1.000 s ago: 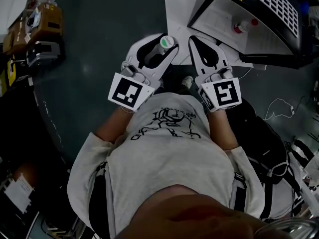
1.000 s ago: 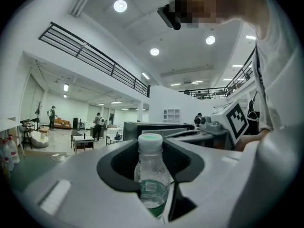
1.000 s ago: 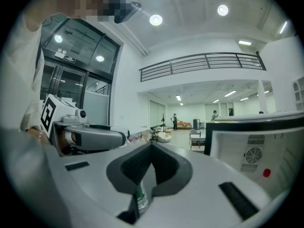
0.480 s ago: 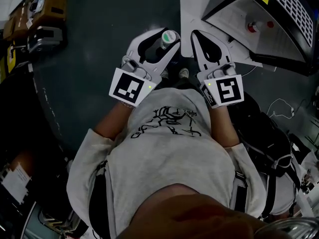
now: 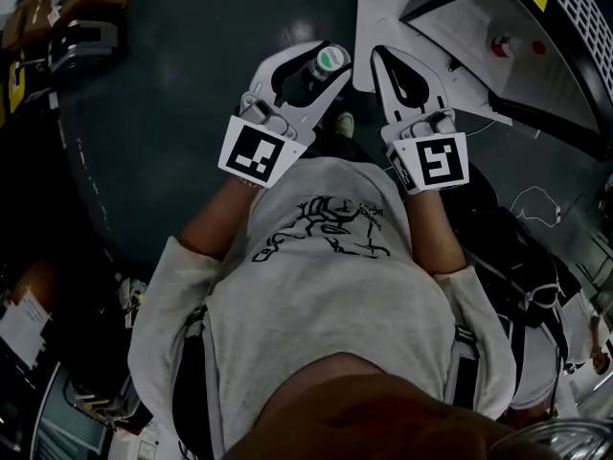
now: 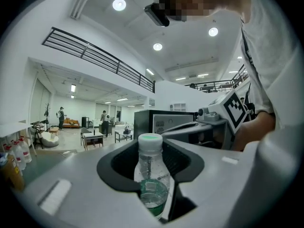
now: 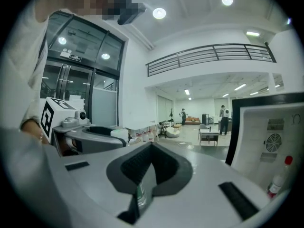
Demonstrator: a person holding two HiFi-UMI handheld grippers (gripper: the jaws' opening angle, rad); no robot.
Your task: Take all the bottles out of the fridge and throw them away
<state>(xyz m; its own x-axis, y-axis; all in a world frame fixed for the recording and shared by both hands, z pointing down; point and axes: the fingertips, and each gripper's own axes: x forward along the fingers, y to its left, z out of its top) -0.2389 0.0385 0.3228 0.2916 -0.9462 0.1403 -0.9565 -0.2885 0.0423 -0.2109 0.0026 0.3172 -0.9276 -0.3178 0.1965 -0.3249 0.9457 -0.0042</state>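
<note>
Fridge (image 5: pixel 450 17): open, ahead and to the right of both grippers. Right gripper (image 5: pixel 402 65): jaws closed together, empty, the nearer one to the fridge. Left gripper (image 5: pixel 321 65): jaws half apart, clamped on an upright green-capped bottle (image 6: pixel 151 175). Red-capped bottle (image 5: pixel 502 45): inside the fridge. The right gripper view shows it standing; the head view leaves that unclear. No bin is visible.

Office hall: mezzanine railing (image 6: pixel 99 61), scattered desks (image 6: pixel 93 137)
</note>
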